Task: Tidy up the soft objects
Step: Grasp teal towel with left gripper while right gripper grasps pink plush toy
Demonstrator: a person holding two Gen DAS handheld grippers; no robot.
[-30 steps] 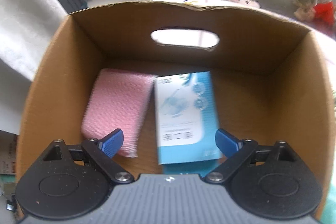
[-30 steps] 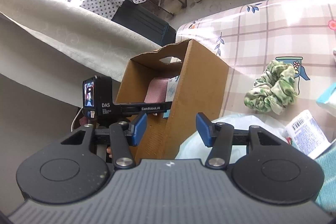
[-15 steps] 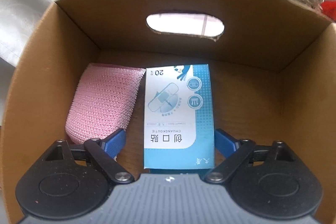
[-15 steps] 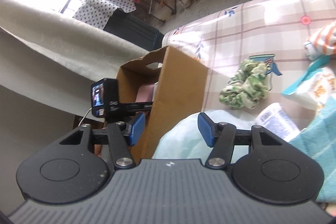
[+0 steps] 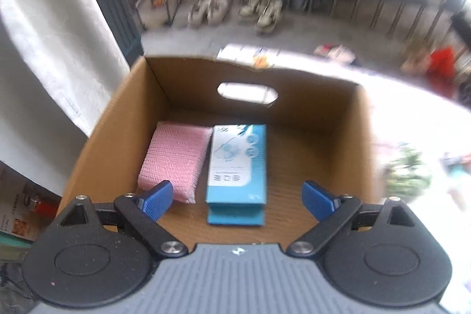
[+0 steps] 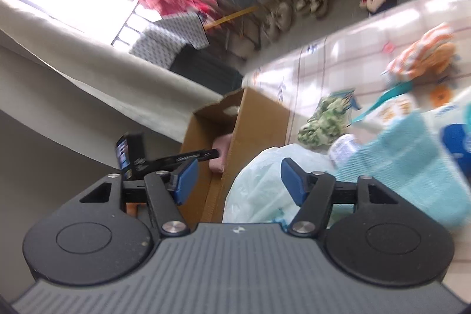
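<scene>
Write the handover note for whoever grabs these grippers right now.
Left gripper: open, empty, above the cardboard box.
Right gripper: jaws opening, nothing between them, beside the box over a pale plastic bag.
Done: pink sponge and blue packet lie side by side on the box floor.
Left: green scrunchie, teal cloth, orange striped item and other packets are out on the table.

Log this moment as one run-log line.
left gripper: open, empty, above cardboard box | box holds: pink sponge, blue packet | right gripper: opening, empty | green scrunchie: on table
</scene>
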